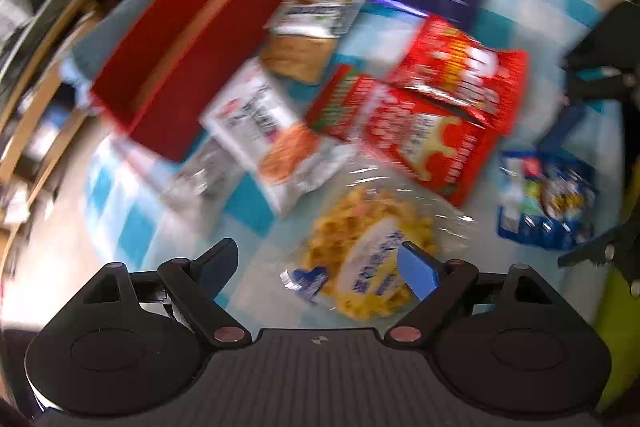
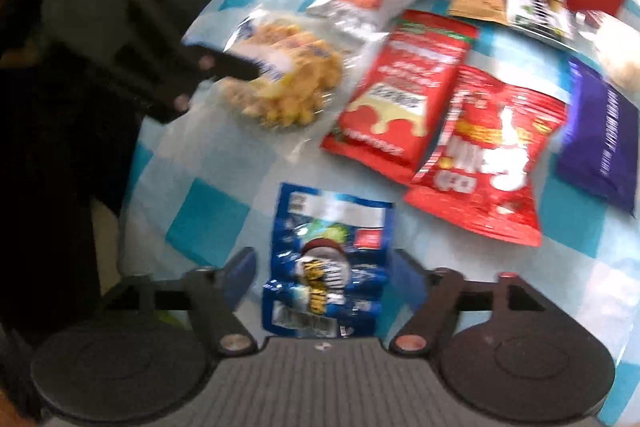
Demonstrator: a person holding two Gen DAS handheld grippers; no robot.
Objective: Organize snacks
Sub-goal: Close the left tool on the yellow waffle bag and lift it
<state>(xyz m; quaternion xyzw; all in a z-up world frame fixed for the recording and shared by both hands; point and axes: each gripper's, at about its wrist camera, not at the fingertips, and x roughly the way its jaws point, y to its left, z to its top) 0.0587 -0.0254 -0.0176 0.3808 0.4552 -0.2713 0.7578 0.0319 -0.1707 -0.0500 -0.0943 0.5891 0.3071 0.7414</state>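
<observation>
Red box [image 1: 208, 39] looks empty; every snack lies loose on the checked worktop [image 2: 192, 223] beside it, so sorting has barely begun; left tool [image 1: 320, 263] gapes over the yellow puff bag [image 1: 372, 251]; right tool [image 2: 324, 267] straddles the blue packet [image 2: 328, 259], unclamped.

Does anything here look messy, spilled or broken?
Nothing looks spilled or torn, though the pictures are blurred. The packets just lie scattered and overlapping on the checked cloth: one red packet rests partly on another, and none can be seen in the red box. A blue packet lies apart.
</observation>
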